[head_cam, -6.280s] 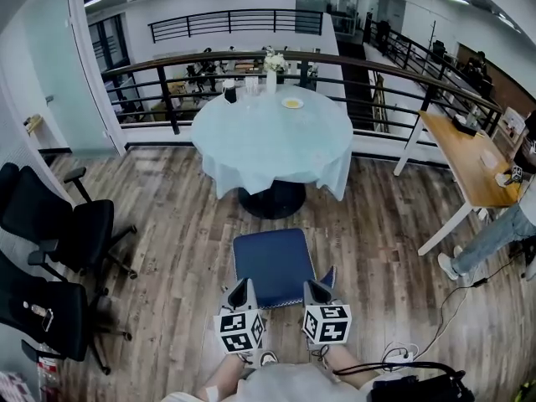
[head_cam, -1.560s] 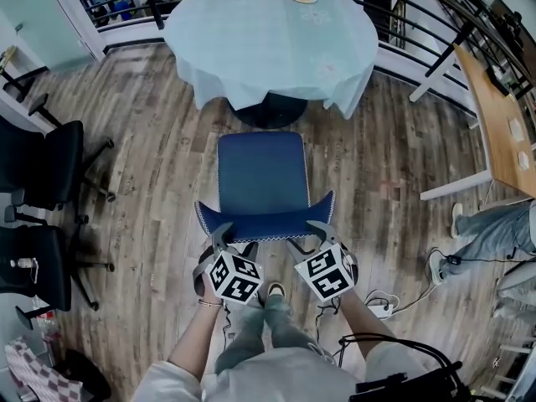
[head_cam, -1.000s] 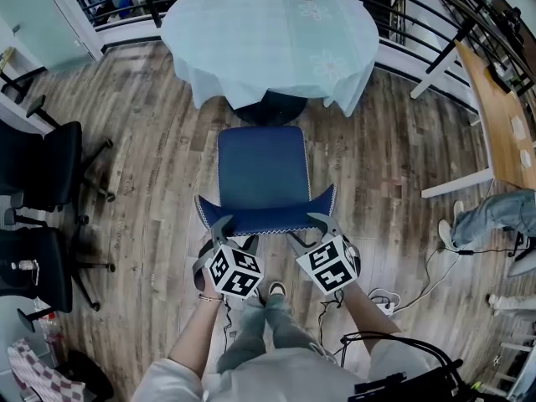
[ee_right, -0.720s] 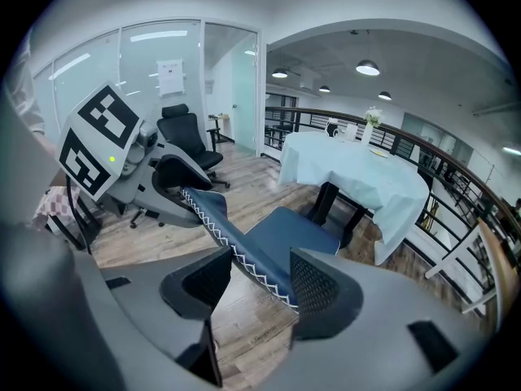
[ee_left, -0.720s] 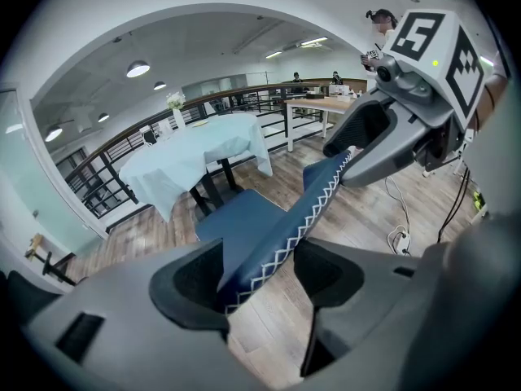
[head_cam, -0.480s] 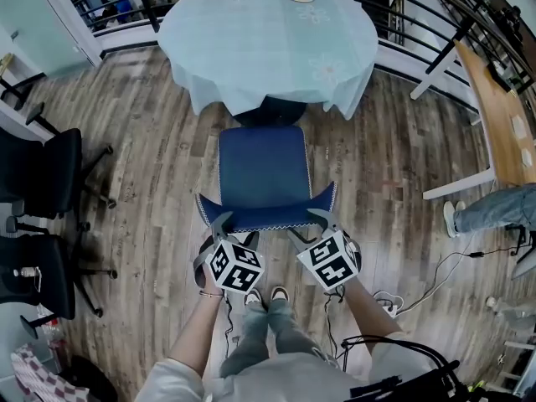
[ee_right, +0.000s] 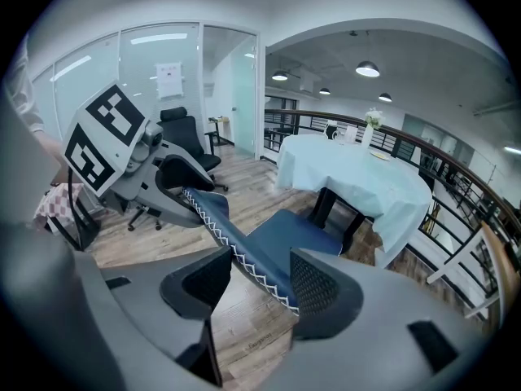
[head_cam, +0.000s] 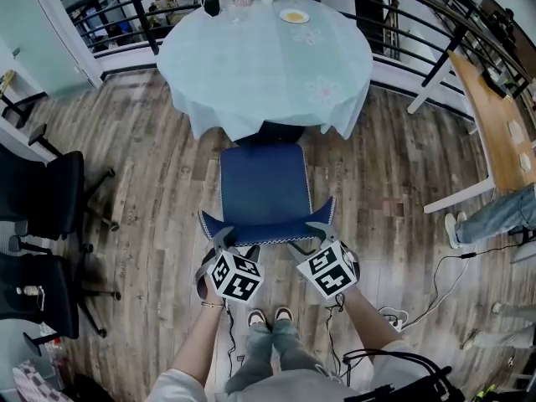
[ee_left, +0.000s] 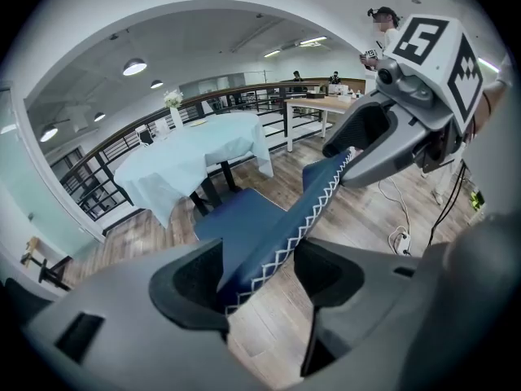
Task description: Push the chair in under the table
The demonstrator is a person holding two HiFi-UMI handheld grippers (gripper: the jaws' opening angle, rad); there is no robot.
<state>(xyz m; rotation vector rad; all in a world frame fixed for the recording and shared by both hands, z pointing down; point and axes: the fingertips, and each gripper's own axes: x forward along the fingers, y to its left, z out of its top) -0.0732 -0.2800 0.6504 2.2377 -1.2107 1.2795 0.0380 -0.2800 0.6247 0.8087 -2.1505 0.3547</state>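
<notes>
Room: wood-plank floor (head_cam: 151, 166) is spreading under everything, and a black railing (head_cam: 109, 15) is curving far ahead of both grippers.
Table: the round table (head_cam: 264, 57), draped in a pale blue cloth, is standing straight ahead of the grippers, beyond the chair.
Chair: the blue chair (head_cam: 264, 182) is sitting between the grippers and the table, its seat front reaching the cloth's hem.
Heading: the seat is pointing away from the grippers, toward the table's pedestal.
Long axis: the backrest (head_cam: 266, 234) is running crosswise, from one gripper to the other.
Left gripper: the left gripper (head_cam: 224, 241) is straddling the backrest's left end. Its jaws are parted, the fabric is lying against one pad, and floor is showing beside the other.
Right gripper: the right gripper (head_cam: 316, 233) is straddling the right end the same way, jaws parted and not clamped.
Head view only: black office chairs (head_cam: 50, 199) are standing well left of the left gripper. A wooden desk (head_cam: 494, 115) and a person's legs (head_cam: 494, 216) are showing well right of the right gripper.
Gripper views only: white zigzag stitching (ee_left: 285, 235) is trimming the backrest edge, and a flower vase (ee_right: 373, 125) is standing on the table's far side.
</notes>
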